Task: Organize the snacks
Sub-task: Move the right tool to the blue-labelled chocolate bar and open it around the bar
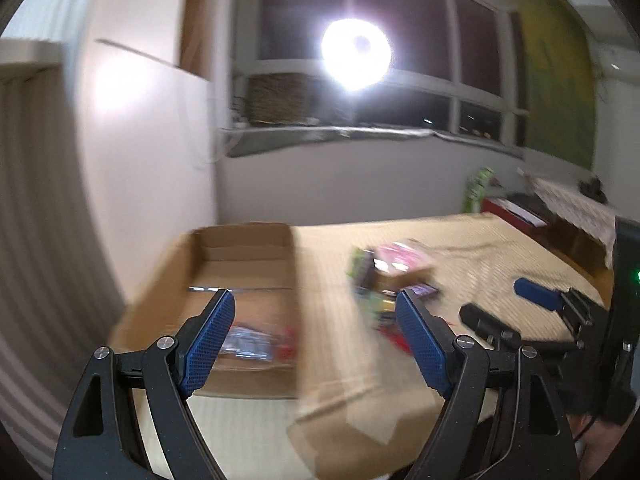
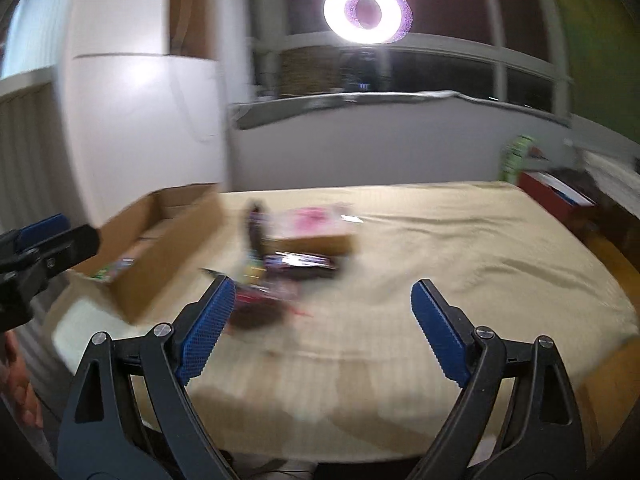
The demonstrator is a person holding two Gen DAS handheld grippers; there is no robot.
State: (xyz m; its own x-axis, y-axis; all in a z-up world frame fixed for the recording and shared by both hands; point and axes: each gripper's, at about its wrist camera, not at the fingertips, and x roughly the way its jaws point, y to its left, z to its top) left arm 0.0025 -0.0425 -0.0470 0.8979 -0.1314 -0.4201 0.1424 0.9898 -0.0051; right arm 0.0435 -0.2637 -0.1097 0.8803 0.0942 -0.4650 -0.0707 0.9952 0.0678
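Both views are motion-blurred. A brown cardboard box (image 1: pixel 168 280) stands open at the left of the table, with a blue and red snack packet (image 1: pixel 256 340) lying inside. My left gripper (image 1: pixel 316 304) is open and empty, above the box's right wall. A loose pile of snack packets (image 1: pixel 384 276) with a pink packet on a small brown box lies on the cloth to the right. In the right wrist view the box (image 2: pixel 160 268) is at left and the pile (image 2: pixel 296 248) is ahead. My right gripper (image 2: pixel 320 296) is open and empty, just short of the pile.
A beige cloth (image 2: pixel 460 248) covers the table. A ring light (image 2: pixel 368 12) glares in front of a dark window. A red box (image 2: pixel 556 196) and a green packet (image 2: pixel 516 156) stand off the far right edge. A white wall panel (image 1: pixel 152 140) stands behind the cardboard box.
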